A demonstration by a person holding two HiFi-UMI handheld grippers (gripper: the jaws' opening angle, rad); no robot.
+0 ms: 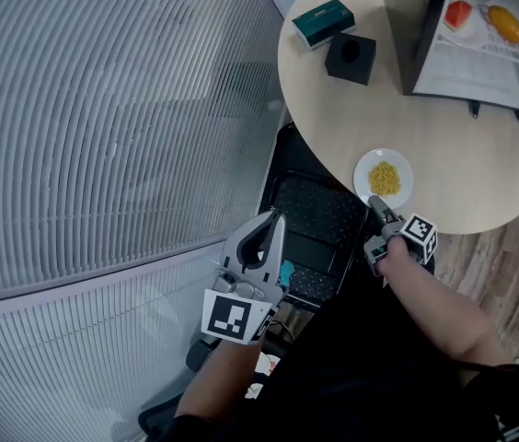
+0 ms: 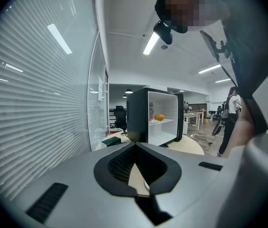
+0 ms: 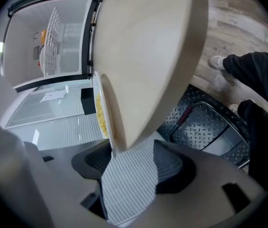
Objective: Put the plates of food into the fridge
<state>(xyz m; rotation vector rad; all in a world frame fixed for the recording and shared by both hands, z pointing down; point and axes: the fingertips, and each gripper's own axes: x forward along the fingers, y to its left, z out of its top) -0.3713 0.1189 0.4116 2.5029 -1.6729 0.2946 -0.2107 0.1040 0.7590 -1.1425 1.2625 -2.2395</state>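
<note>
1. The plate of yellow food (image 1: pixel 383 179) sits on the round table (image 1: pixel 462 155), near its 6 o'clock edge. It is outside the fridge (image 1: pixel 420 35), which stands at the plate's 1 o'clock.
2. The right gripper (image 1: pixel 379 206) is at the plate's 6 o'clock with its jaws apart. The plate's rim stands at the mouth of the gap, and neither pad presses it.
3. The left gripper (image 1: pixel 275 219), at the plate's 8 o'clock and off the table, has its jaws together on nothing.
4. Red food (image 1: pixel 460 15) and orange food (image 1: pixel 506 24) lie on the fridge shelf (image 1: pixel 508 53).
</note>
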